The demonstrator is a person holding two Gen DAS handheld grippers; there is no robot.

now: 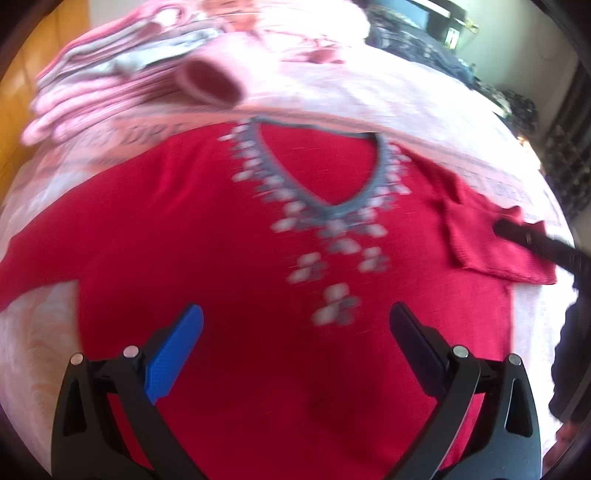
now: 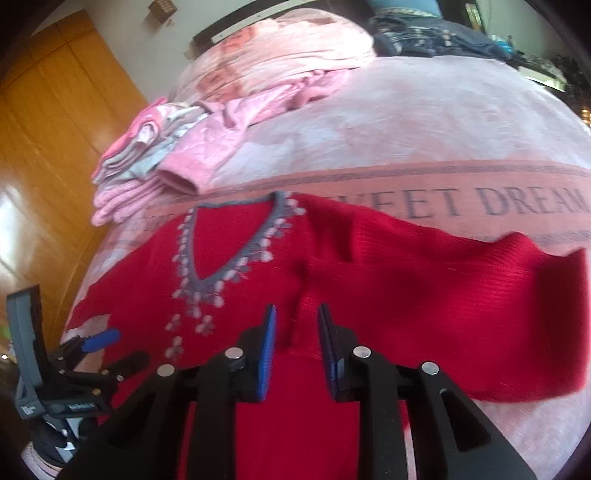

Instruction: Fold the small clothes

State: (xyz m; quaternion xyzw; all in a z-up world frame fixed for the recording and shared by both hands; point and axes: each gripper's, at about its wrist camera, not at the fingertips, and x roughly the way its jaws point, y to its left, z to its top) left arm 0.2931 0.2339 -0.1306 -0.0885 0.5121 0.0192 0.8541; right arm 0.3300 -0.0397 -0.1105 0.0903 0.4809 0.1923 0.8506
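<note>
A red knit sweater with a grey beaded V-neck lies face up on the pink bedspread. My left gripper hovers wide open over the sweater's lower front, with nothing between its fingers. It also shows at the lower left of the right wrist view as the left gripper. My right gripper has its jaws drawn close on a raised ridge of red fabric where the right sleeve meets the body. In the left wrist view one black finger of it rests on that bunched sleeve.
A stack of folded pink and grey clothes sits at the far left of the bed, with a pink sleeve cuff poking out. Dark clothes are piled at the bed's far side. An orange wooden wardrobe stands left of the bed.
</note>
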